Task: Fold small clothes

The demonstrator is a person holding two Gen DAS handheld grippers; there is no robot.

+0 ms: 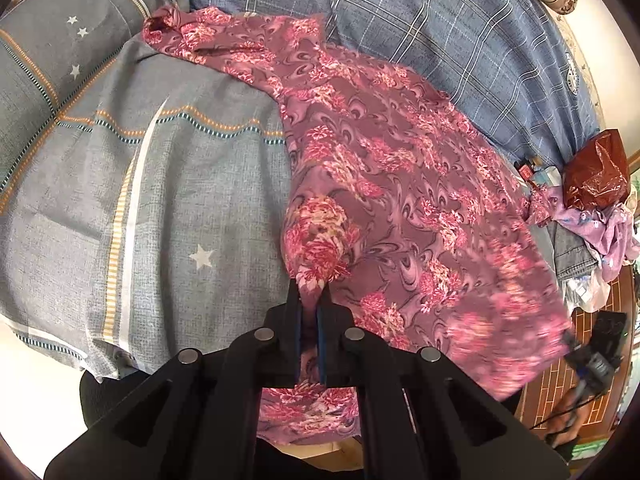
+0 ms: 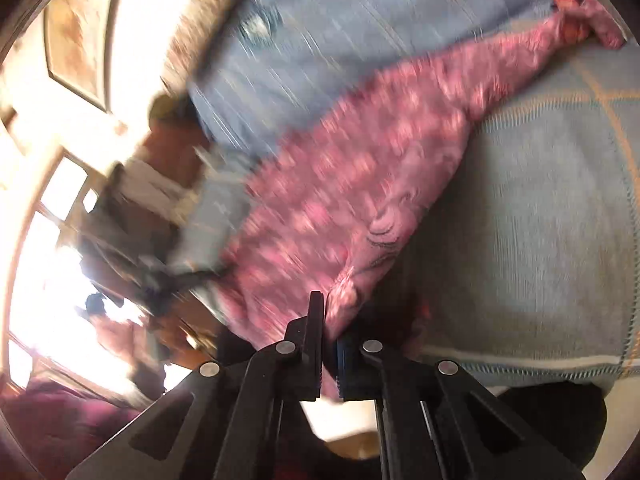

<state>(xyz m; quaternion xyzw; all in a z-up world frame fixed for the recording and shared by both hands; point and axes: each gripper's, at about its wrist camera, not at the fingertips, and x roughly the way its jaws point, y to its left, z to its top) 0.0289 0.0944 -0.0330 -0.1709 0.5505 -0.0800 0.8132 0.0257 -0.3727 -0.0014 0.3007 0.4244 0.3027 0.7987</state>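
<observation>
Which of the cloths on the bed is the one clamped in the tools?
The pink flowered garment: both the left tool and right tool pinch its edge. The grey starred cover and blue checked one lie untouched.

A bed [image 1: 168,208] carries everything here, its near half covered by a grey quilt [image 1: 192,168] with white stars and orange-and-teal stripes. Across the far side lies a blue plaid blanket [image 1: 440,28]. A pink floral garment [image 1: 400,184] is spread diagonally over both covers, from the far left toward the near right edge. At the right edge sits a heap of lilac cloth [image 1: 608,232] (a dark red plastic bag [image 1: 596,176] beside it).
</observation>
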